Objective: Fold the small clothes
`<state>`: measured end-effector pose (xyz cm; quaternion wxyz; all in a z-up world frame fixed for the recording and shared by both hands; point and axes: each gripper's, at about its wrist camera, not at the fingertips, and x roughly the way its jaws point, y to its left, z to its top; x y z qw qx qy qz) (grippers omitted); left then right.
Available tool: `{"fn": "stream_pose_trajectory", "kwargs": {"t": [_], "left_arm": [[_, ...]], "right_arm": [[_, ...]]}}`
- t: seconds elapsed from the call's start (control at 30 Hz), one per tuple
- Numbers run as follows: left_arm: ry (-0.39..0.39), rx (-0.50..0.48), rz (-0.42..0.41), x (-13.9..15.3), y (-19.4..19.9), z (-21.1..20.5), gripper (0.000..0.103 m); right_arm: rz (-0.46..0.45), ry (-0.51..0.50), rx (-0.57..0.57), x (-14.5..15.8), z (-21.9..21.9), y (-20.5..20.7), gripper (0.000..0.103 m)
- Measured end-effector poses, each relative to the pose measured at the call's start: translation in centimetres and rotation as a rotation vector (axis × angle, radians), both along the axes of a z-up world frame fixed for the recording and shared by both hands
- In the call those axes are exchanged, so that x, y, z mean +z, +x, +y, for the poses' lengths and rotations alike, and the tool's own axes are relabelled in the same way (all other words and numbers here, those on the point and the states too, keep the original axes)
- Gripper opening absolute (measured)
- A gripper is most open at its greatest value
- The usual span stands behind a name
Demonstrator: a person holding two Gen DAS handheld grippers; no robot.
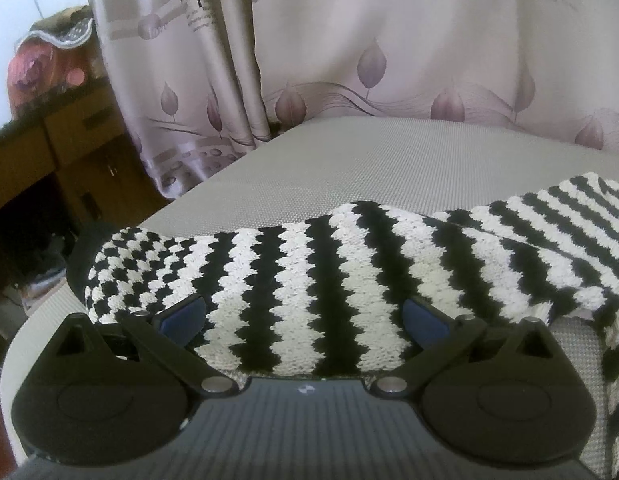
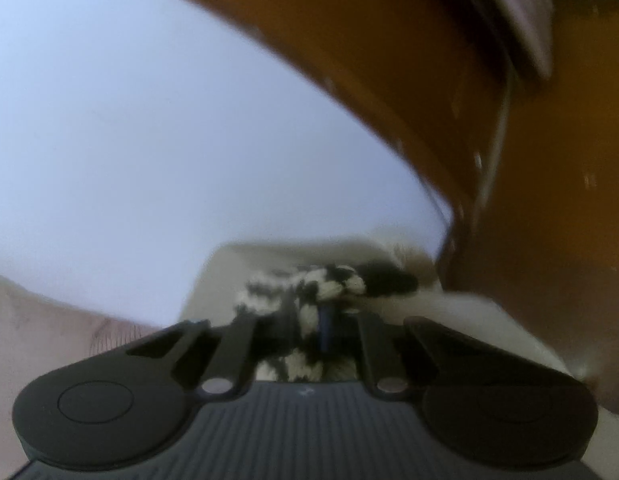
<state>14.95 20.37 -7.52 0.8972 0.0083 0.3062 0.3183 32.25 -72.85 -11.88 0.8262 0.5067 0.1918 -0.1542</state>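
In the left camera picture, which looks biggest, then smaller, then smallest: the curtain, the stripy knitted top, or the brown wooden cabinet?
1. Curtain: fills most of the top of the picture.
2. Stripy knitted top: spreads across the middle, but it lies close to the camera, so it may look bigger than it is.
3. Wooden cabinet: smallest, partly cut off at the left edge.

You have one black-and-white striped knit garment (image 1: 329, 280) on one grey padded surface (image 1: 389, 160), with one patterned curtain (image 1: 309, 60) at 12 o'clock behind it and one wooden cabinet (image 1: 49, 148) at 9 o'clock. You hold two grippers: the left gripper (image 1: 303, 314) shows two blue pads (image 1: 181, 316), one at each side. The right gripper (image 2: 323, 320) shows one bunch of the same knit, and one brown wooden panel (image 2: 529, 160) stands at 2 o'clock.
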Motion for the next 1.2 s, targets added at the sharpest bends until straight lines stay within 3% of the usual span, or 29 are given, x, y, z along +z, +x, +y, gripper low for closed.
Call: {"fn": "stream_pose_trajectory", "kwargs": {"t": [0.1,0.2,0.33,0.43,0.57,0.73,0.9,1.07,1.13,1.2], "left_arm": [[-0.003,0.000,-0.004,0.0,0.0,0.0,0.103],[0.002,0.000,-0.001,0.1,0.0,-0.1,0.103],[0.007,-0.005,-0.002,0.0,0.1,-0.1,0.103],[0.000,-0.014,-0.013,0.0,-0.1,-0.3,0.103],[-0.016,-0.022,-0.032,0.1,-0.4,-0.1,0.103],[-0.046,-0.035,-0.056,0.3,-1.0,0.6,0.103],[-0.069,-0.035,-0.087,0.5,-1.4,0.9,0.103],[-0.095,-0.032,-0.107,0.5,-1.7,1.2,0.103],[-0.107,-0.028,-0.114,0.6,-1.8,1.4,0.103],[-0.119,-0.027,-0.121,0.6,-1.9,1.6,0.103]], "right_arm": [[-0.109,-0.035,-0.048,1.4,0.8,-2.8,0.009],[-0.174,-0.061,-0.050,3.5,1.6,-8.5,0.009],[-0.199,-0.031,-0.105,4.3,1.1,-15.5,0.009],[-0.155,-0.005,-0.136,3.1,1.3,-19.4,0.008],[-0.128,0.109,-0.217,-0.5,2.3,-23.7,0.008],[-0.233,0.251,-0.235,-2.2,3.6,-26.6,0.011],[-0.218,0.321,-0.207,-2.7,3.3,-27.7,0.011],[-0.221,0.351,-0.255,-2.6,3.8,-29.5,0.020],[-0.258,0.363,-0.343,-2.5,4.2,-31.1,0.029],[-0.241,0.350,-0.339,-2.4,4.2,-32.2,0.045]]}}
